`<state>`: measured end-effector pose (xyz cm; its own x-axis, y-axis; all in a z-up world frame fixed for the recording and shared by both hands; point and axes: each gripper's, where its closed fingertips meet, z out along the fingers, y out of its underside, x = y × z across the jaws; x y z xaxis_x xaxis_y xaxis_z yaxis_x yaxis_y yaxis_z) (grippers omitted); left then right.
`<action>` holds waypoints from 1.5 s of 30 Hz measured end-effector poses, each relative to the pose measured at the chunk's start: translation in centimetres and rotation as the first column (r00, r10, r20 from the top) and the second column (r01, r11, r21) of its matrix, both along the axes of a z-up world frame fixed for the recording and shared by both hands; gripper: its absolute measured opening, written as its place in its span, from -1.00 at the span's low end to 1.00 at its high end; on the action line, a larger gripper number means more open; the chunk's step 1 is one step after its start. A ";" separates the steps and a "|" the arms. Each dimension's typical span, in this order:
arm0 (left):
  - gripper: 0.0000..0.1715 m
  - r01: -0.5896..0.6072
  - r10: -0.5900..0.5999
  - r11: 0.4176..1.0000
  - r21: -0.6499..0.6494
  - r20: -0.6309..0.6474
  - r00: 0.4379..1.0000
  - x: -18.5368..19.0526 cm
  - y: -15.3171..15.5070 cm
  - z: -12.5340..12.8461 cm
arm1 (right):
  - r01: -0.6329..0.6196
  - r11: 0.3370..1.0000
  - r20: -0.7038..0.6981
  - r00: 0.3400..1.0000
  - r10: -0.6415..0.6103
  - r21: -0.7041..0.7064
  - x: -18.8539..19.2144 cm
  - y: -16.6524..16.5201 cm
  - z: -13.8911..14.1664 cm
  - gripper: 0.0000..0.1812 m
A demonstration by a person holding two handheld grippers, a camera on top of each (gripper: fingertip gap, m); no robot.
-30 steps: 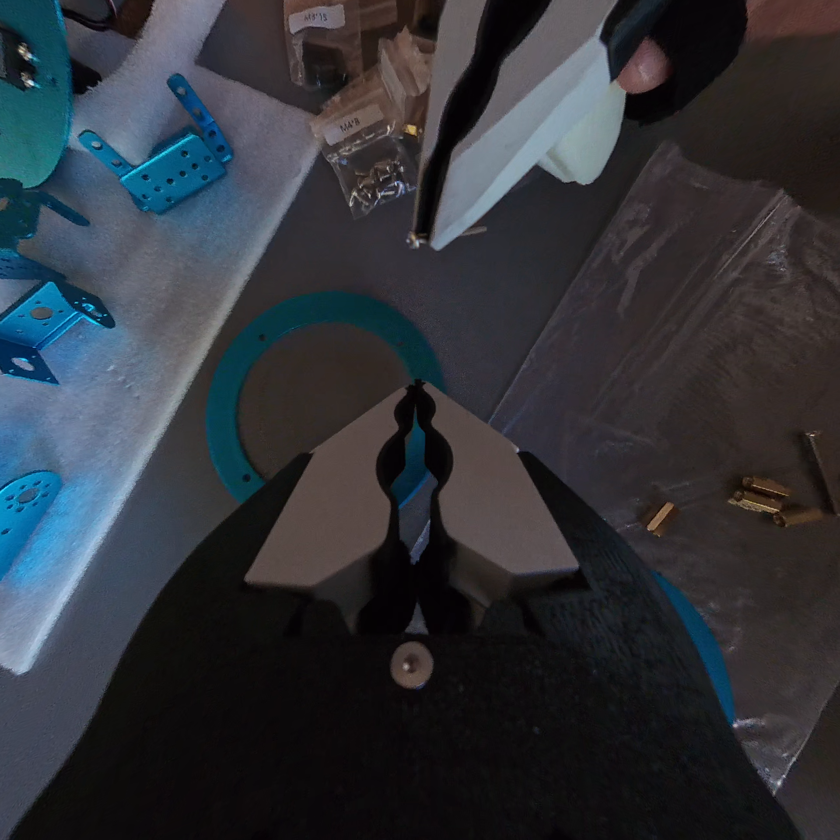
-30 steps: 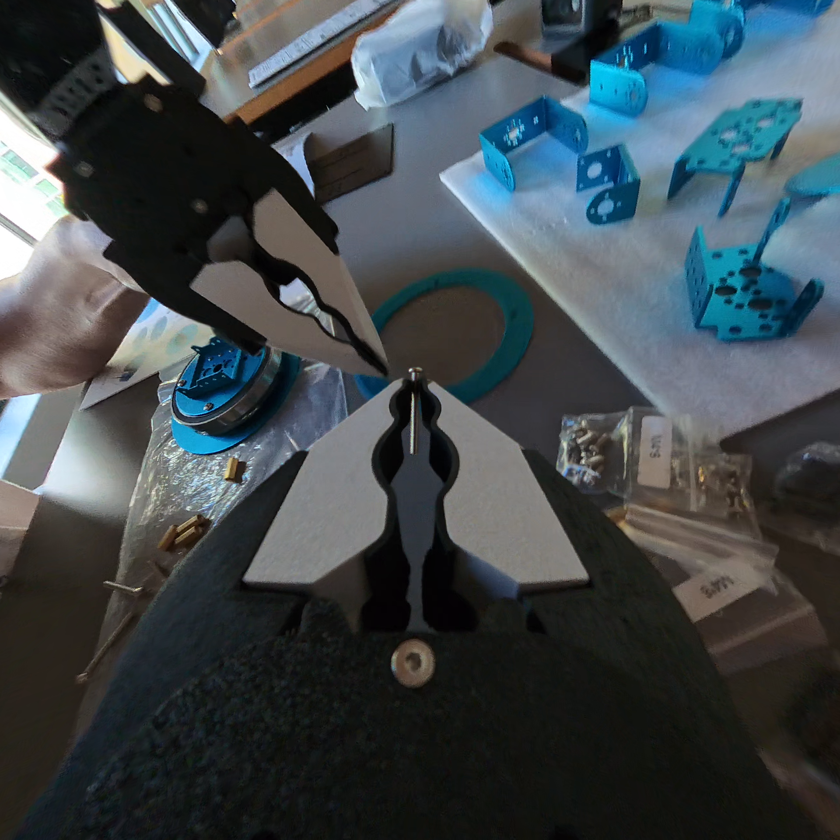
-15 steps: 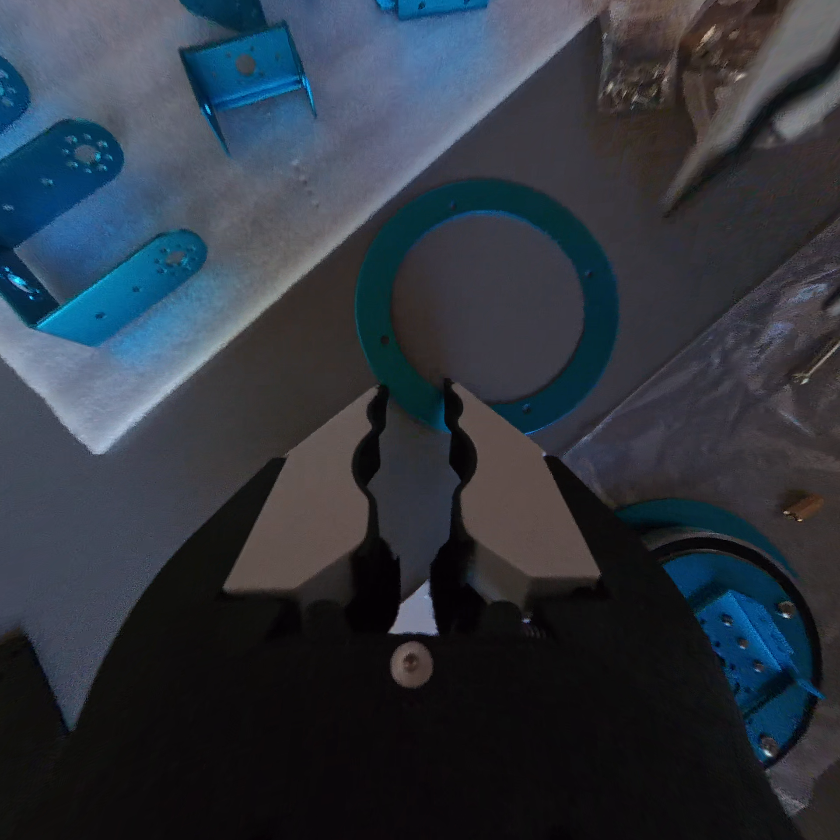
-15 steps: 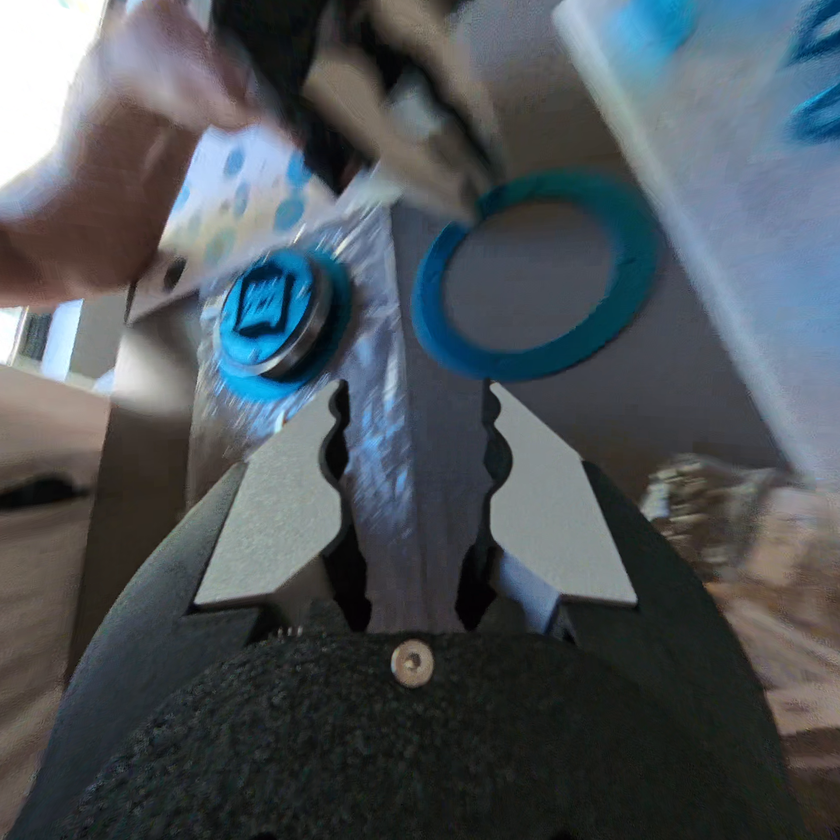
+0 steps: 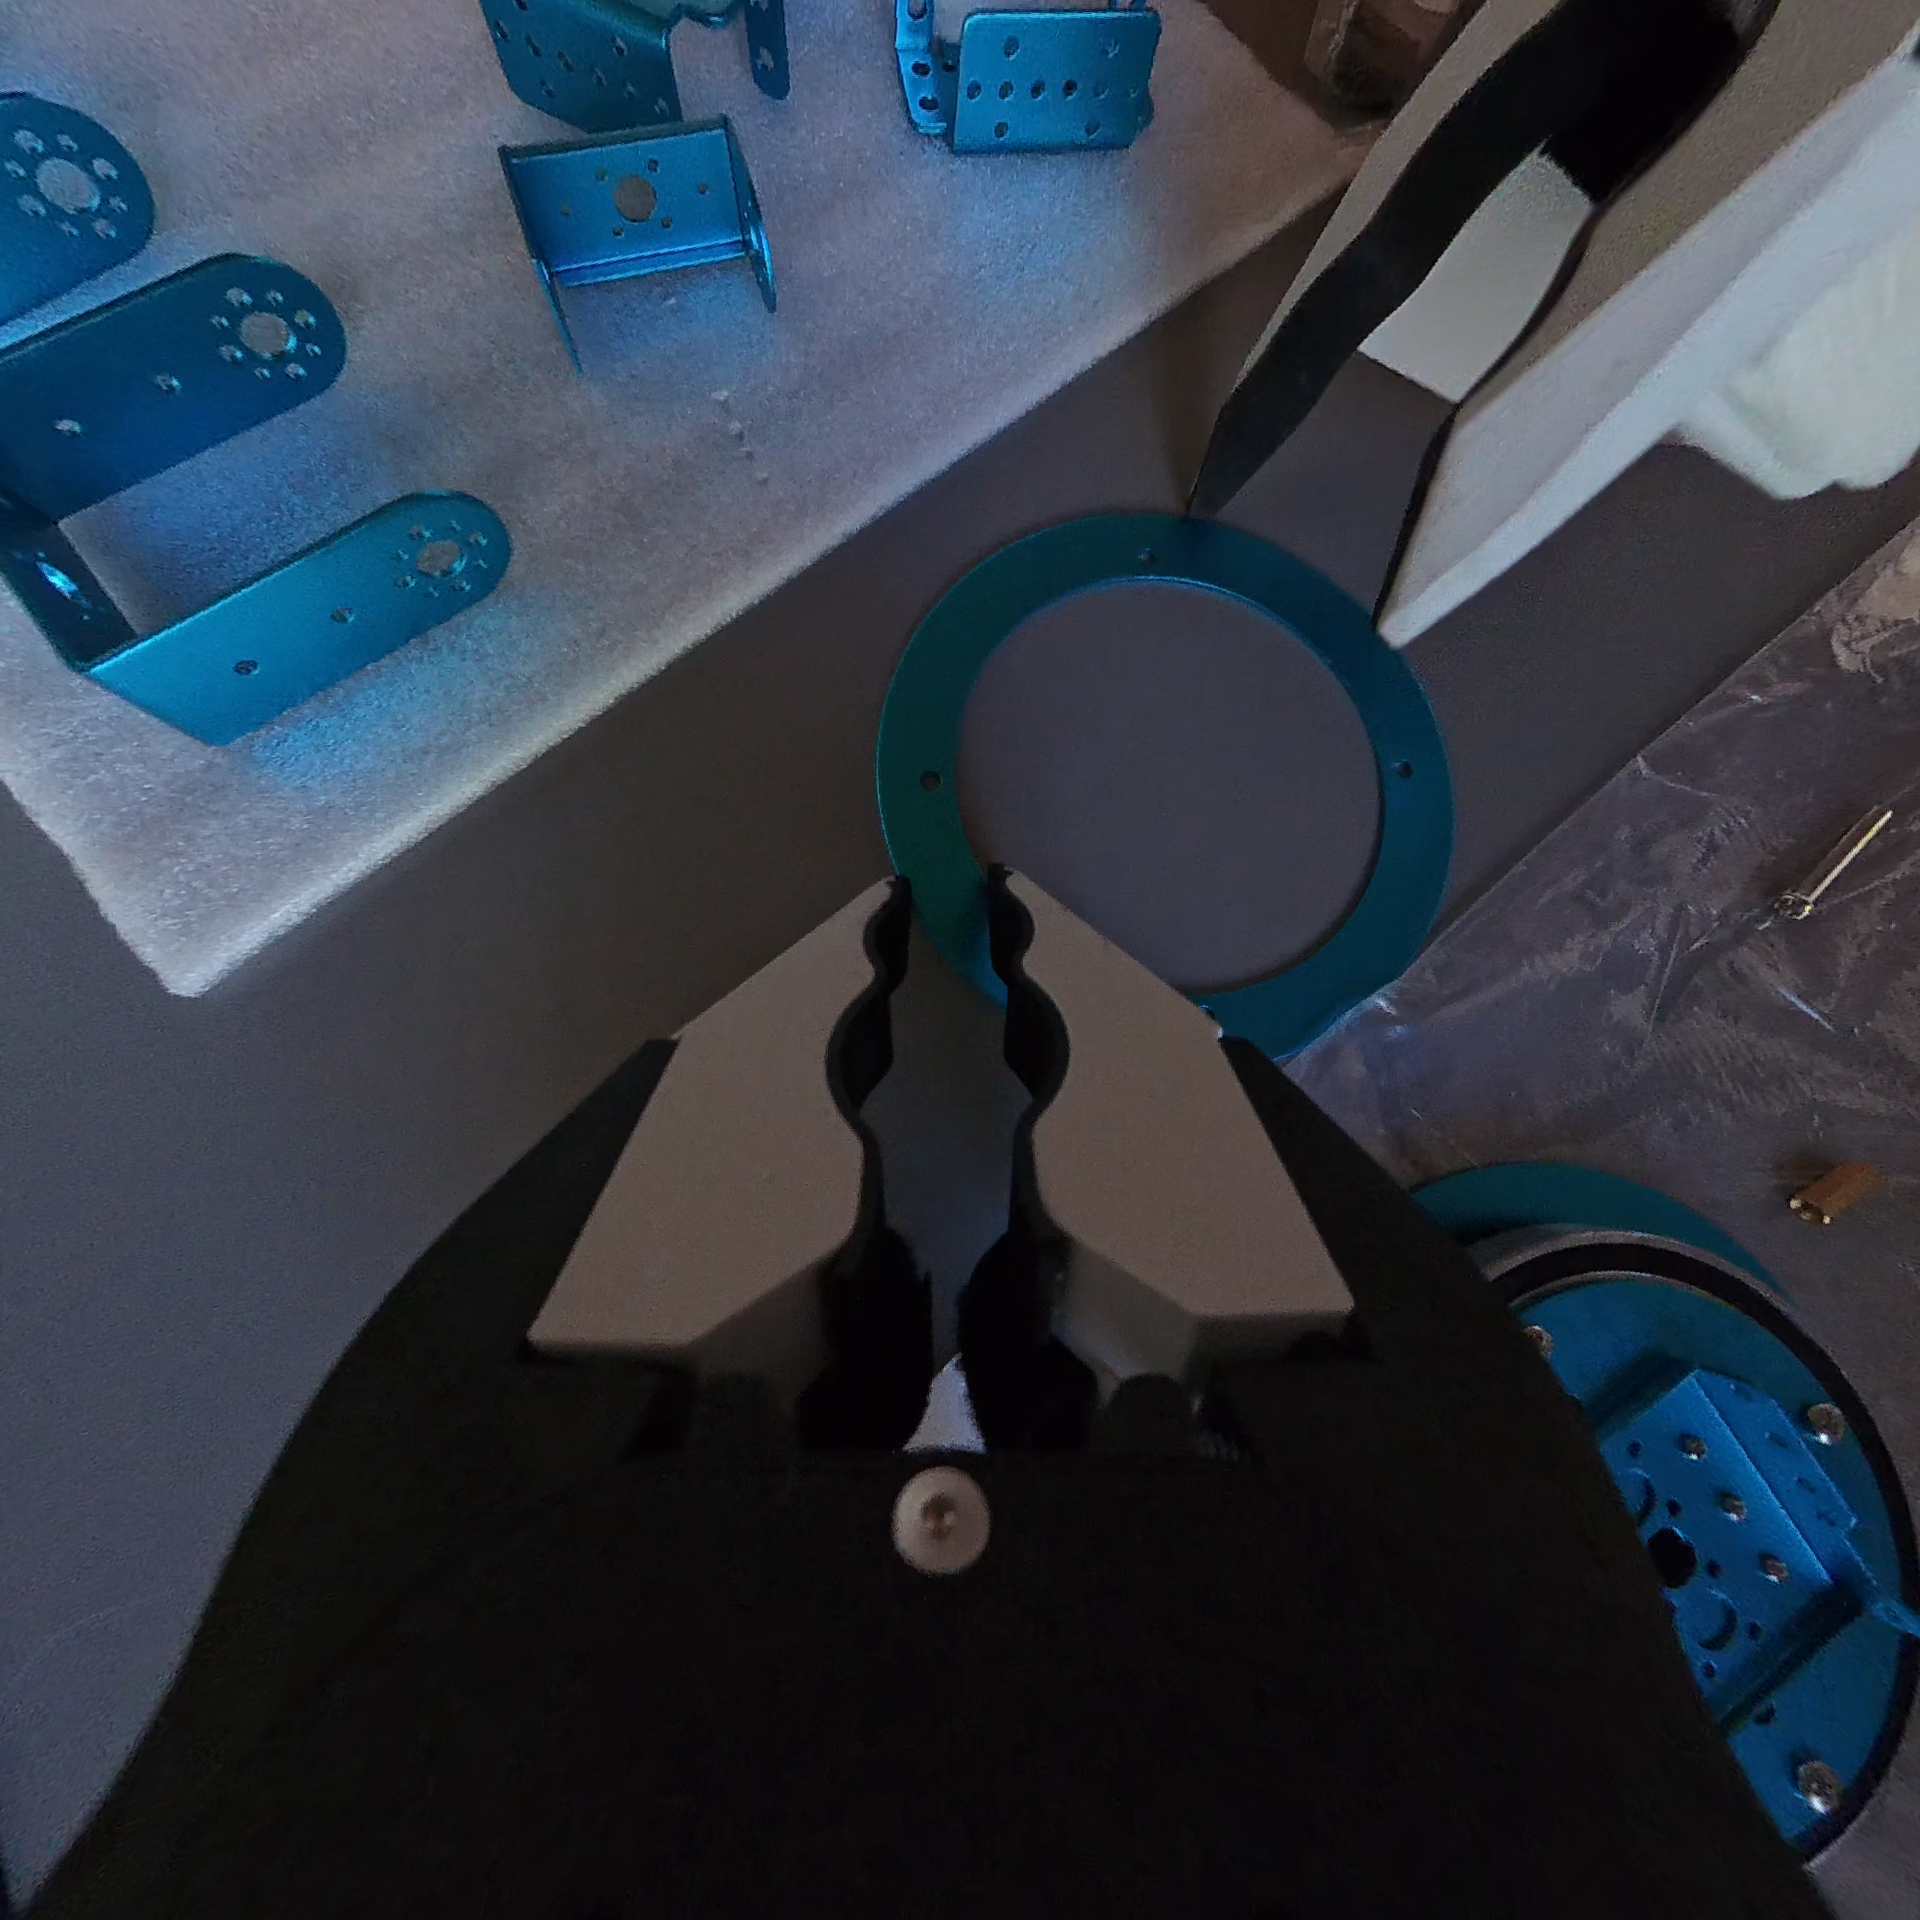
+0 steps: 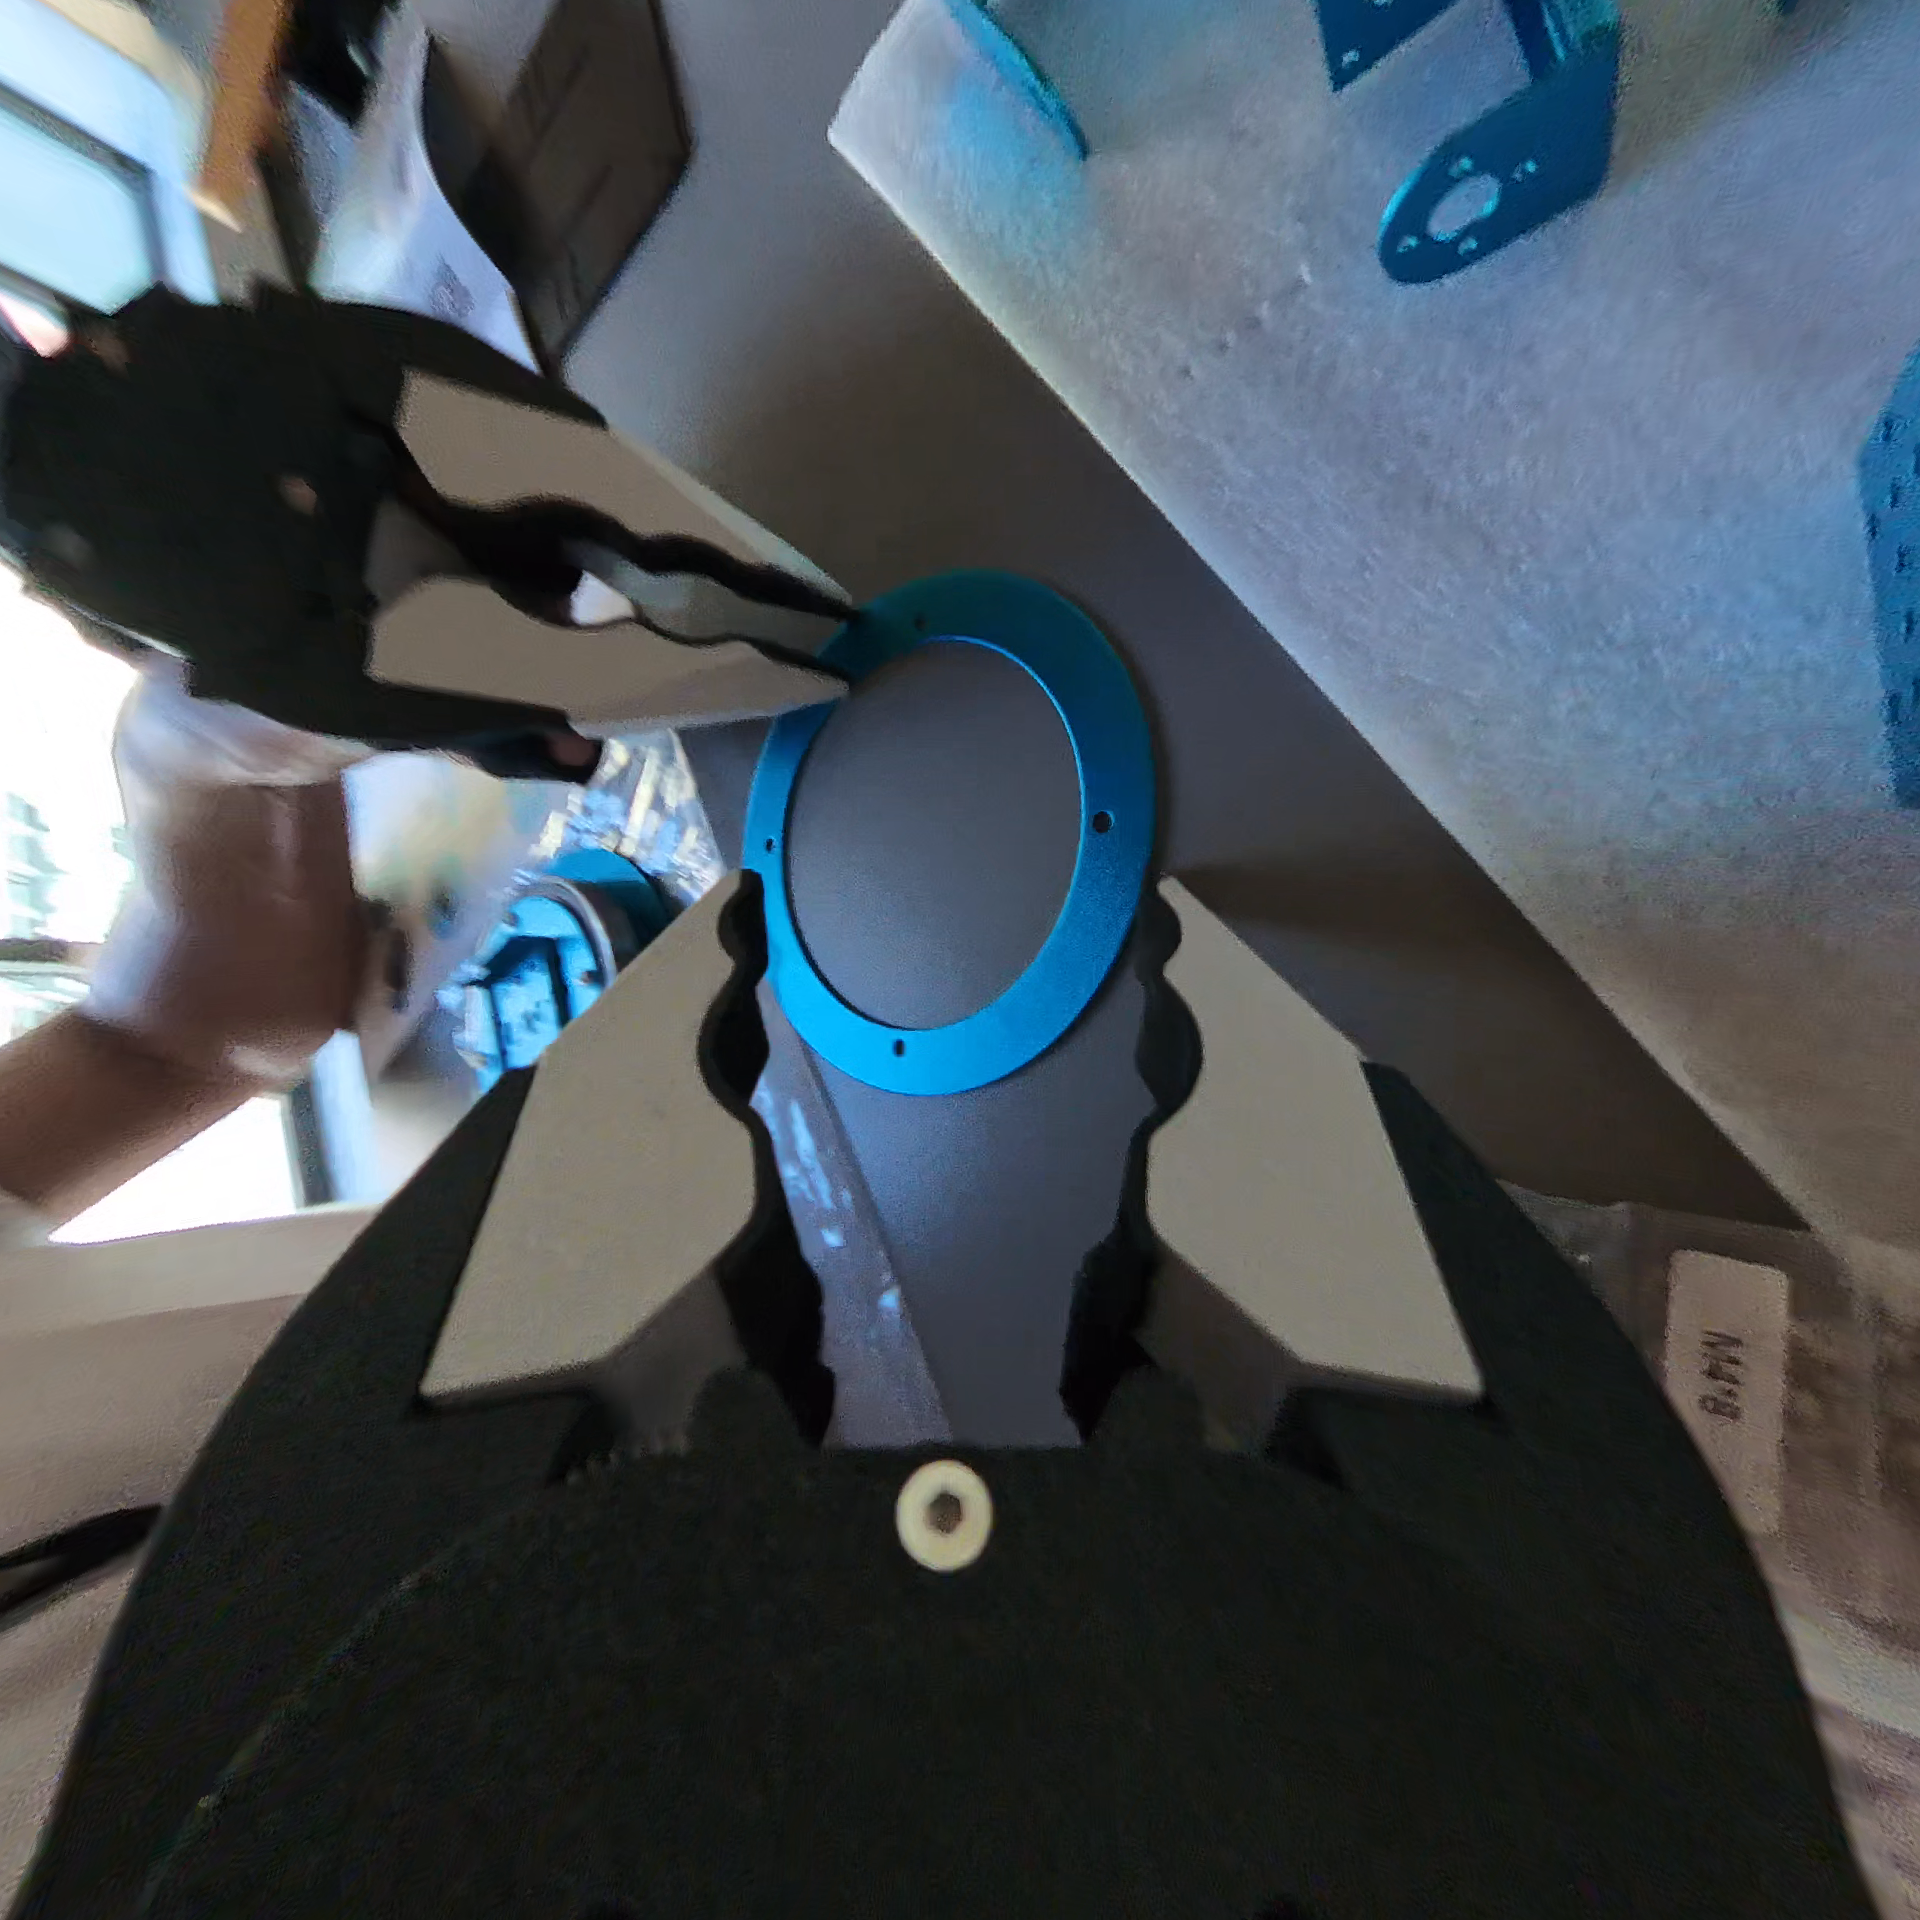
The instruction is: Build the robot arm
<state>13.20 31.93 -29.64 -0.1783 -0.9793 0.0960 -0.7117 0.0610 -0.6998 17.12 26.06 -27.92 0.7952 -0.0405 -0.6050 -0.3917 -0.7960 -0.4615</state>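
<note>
A flat blue ring (image 5: 906, 727) lies on the grey table. My left gripper (image 5: 948, 878) straddles the ring's near band, one tip outside it and one inside. The jaws are narrowed to the band's width and both tips sit against its edges. In the right wrist view the ring (image 6: 1127, 727) shows again, with the left gripper (image 6: 847, 646) pinching its far-left edge. My right gripper (image 6: 953, 881) is wide open and empty, just short of the ring's near side. In the left wrist view the right gripper (image 5: 1288, 571) comes in from the top right, tips at the ring's far edge.
A white foam sheet (image 5: 727, 520) holds several blue metal brackets (image 5: 634, 208). A clear plastic sheet (image 5: 1662, 935) carries a long screw (image 5: 1839, 862), a brass standoff (image 5: 1834, 1184) and a round blue base assembly (image 5: 1714, 1507). Bags of hardware (image 6: 1766, 1455) lie at the right. A person's arm (image 6: 208, 883) holds the left gripper.
The right gripper let go of the thin screw it held, opened wide and swung down to the ring. The left gripper opened, moved onto the ring's band and narrowed around it.
</note>
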 end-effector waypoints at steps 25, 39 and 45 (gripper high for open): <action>-0.82 -0.102 0.095 0.993 0.064 0.111 0.989 0.4 2.7 1.6 | -0.081 0.991 -0.131 0.987 0.095 0.107 -3.8 3.0 4.5 -0.96; -0.86 0.424 -0.013 0.729 -0.538 0.608 0.794 -5.4 -5.7 18.0 | 0.100 0.758 -0.319 0.936 0.148 0.645 -3.0 -1.5 18.8 -1.00; -1.00 0.369 0.188 0.608 -0.703 0.579 0.793 -7.3 -6.5 18.8 | 0.148 0.703 -0.377 0.908 0.182 0.696 -5.3 -3.5 17.9 -1.00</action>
